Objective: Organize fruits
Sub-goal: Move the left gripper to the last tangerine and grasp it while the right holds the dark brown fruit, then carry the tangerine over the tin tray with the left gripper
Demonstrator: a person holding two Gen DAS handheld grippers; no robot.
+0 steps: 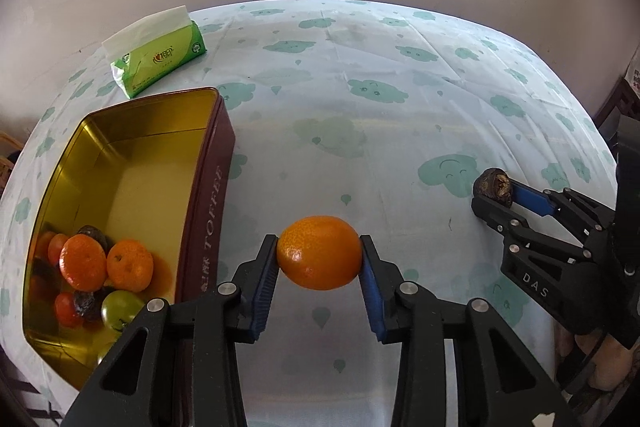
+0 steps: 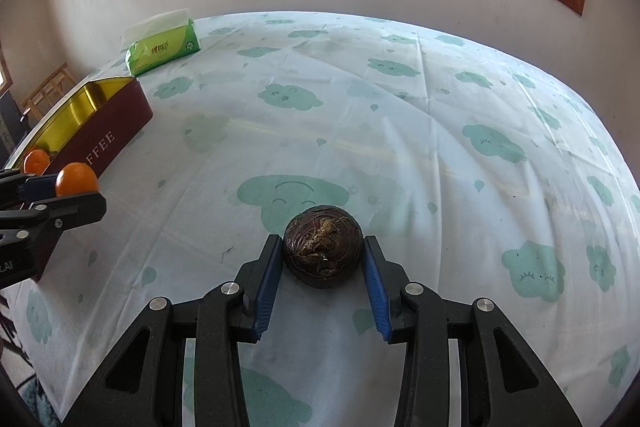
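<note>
- Between our left gripper's [image 1: 320, 255] blue pads we held a mandarin orange [image 1: 319, 251], the fingers closed to the fruit's width and touching it on both sides, just right of the tin's near corner.
- At our right gripper [image 2: 323, 254] a dark brown, wrinkled round fruit [image 2: 323, 251], possibly a water chestnut, sat between the pads; the left pad touched it, while a thin gap seemed to show at the right pad, so we could not tell whether the grip was fully closed. It looked to be resting on the cloth.
- Beside the orange stood the open toffee tin [image 1: 208, 227], maroon outside and gold inside, which we took to be the collecting box.
- Its near end already held two oranges [image 1: 106, 263], a green fruit [image 1: 120, 309], some smaller red-orange pieces and a few dark fruits like the one on the right; reflections in the gold wall made an exact count unsafe.
- We judged the task well along: no other loose fruit showed on the cloud-print tablecloth [image 2: 400, 147], so these two appeared to be the last, each needing carrying over the tin's rim and releasing.
- Farther back lay a green tissue pack [image 1: 160, 57], near the tin's far end, below the wood-framed window.
</note>
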